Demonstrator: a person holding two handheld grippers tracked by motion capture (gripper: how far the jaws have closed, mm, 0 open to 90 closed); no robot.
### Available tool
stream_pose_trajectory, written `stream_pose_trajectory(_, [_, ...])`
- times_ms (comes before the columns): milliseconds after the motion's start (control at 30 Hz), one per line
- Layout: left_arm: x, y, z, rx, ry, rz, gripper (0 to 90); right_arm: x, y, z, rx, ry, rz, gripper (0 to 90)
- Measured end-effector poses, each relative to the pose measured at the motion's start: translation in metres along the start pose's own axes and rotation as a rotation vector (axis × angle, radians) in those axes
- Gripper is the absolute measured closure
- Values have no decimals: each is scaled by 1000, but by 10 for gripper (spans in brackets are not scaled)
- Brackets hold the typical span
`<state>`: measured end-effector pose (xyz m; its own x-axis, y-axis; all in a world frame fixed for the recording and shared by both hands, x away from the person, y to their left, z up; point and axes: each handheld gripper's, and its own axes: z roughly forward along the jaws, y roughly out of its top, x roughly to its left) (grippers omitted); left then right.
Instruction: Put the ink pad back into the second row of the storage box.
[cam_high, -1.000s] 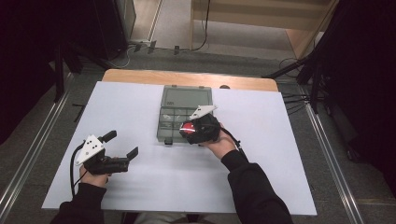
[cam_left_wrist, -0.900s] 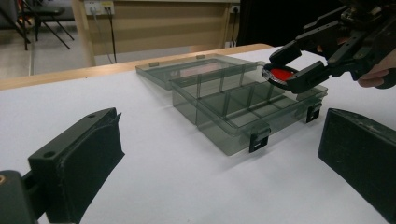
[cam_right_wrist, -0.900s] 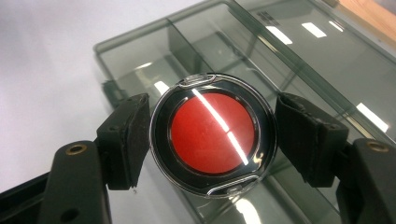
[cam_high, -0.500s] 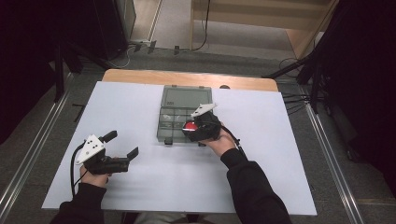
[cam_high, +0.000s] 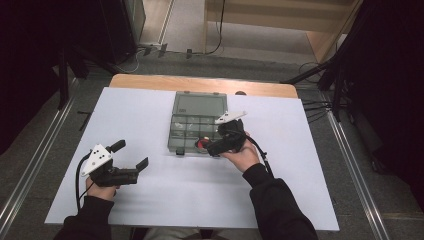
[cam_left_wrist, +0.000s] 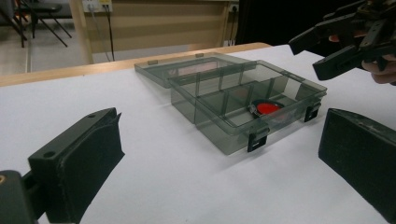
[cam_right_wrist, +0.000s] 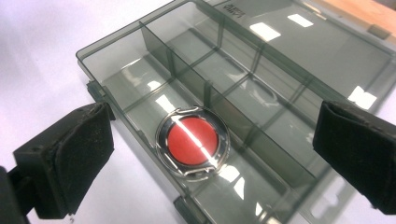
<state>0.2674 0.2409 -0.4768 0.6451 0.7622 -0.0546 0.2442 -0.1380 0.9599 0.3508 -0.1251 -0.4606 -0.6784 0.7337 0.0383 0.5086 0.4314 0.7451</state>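
1. While the right gripper (cam_high: 212, 146) hangs over the lower right corner of the organizer box (cam_high: 192, 131) at frame centre in the high view, the person's right hand (cam_high: 243, 155) holds it from below right, forearm rising from the bottom edge.
2. Right fingers (cam_right_wrist: 70, 161): spread wide, nothing between the pads. They have just been opening; one second earlier they were clamped shut above the same corner.
3. Red disc (cam_right_wrist: 192, 140), round with a metal rim: lies flat in a front compartment of the box, directly beneath the open right fingers in the right gripper view and clear of both pads. In the high view it shows as a red spot (cam_high: 202, 144) beside the gripper tip.
4. Left gripper (cam_high: 131, 156): lower left of the high view, held level above the white surface (cam_high: 150, 200), fingers (cam_left_wrist: 79, 163) open and empty, pointing toward the box. Position matches the earlier frames.
5. Box lid (cam_high: 199, 104): folded back flat, above the compartments, unchanged.
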Motion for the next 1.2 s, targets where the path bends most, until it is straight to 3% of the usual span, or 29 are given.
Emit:
stream_pose_trajectory(400, [0, 0, -1, 1, 4, 2, 0, -5, -8, -31, -22, -24, 70, 0])
stream_pose_trajectory(700, [0, 0, -1, -1, 3, -2, 0, -3, -20, -53, -53, -45, 85, 0])
stream_pose_trajectory(800, [0, 0, -1, -5, 4, -6, 0, -3, -25, -64, -89, -53, 93, 0])
stream_pose_trajectory(900, [0, 1, -1, -9, 4, -12, 0, -4, -33, -75, -111, -43, 111, 0])
stream_pose_trajectory(1033, [0, 0, -1, -12, 6, -12, 0, -5, -48, -88, -128, -70, 97, 0])
stream_pose_trajectory(1200, [1, 0, -2, -11, 12, -22, 0, -9, -71, -103, -144, -95, 125, 0])
